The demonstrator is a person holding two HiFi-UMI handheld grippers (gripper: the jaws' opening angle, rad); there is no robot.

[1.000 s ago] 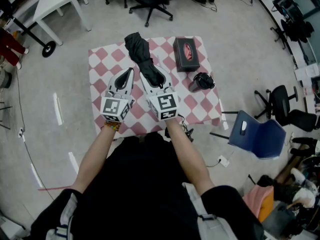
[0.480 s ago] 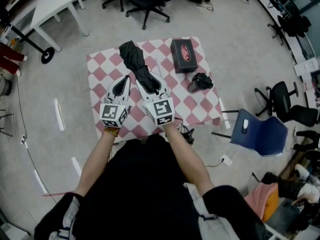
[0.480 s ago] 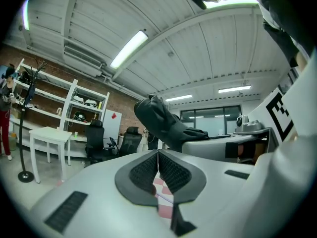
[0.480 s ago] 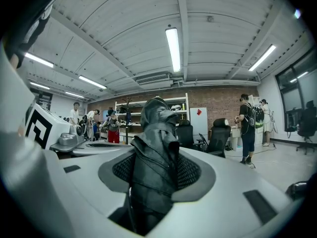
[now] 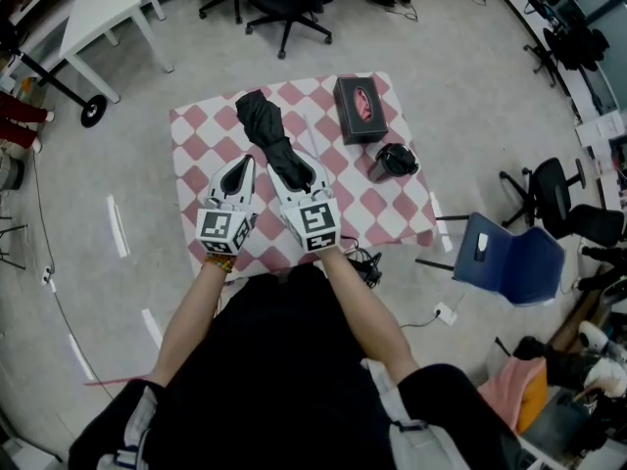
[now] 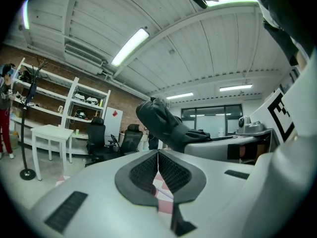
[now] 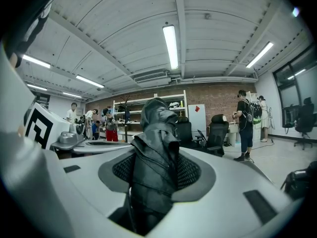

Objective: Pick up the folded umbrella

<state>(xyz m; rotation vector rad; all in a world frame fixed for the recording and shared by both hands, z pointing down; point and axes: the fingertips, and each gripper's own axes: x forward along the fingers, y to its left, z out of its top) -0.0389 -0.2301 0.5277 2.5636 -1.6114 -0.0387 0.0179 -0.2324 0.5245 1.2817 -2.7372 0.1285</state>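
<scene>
**Umbrella gripped and drawn back toward the person**

Head view: the right tool [image 5: 299,169] pinches the near end of the folded umbrella [image 5: 266,130], whose black bundle runs away from the person over the checked table [image 5: 392,213]. The left tool [image 5: 242,164] hangs just beside it with nothing in it. A dark box [image 5: 360,109] stands well apart to the right. Compared with a second ago, both tools sit a little nearer the person's body, and the umbrella's far end has come back with them from the table's far edge. The umbrella follows the tool rather than slipping out of it, so the grip seems sound.

Left gripper view: this tool's [image 6: 158,155] dark ribbed pads are pressed together with nothing between them; only a strip of pink-and-white cloth shows below. The umbrella [image 6: 161,123] juts out to the right, above the white body of the other tool, seen against the room and not the cloth. I judge it clear of the table, or nearly so.

Right gripper view: the jaws stand well apart around the crumpled black fabric [image 7: 157,133], both pads against it, and the bundle stands up ahead of the tool. The pick-up looks as good as done; what remains is to hold it steady.
</scene>
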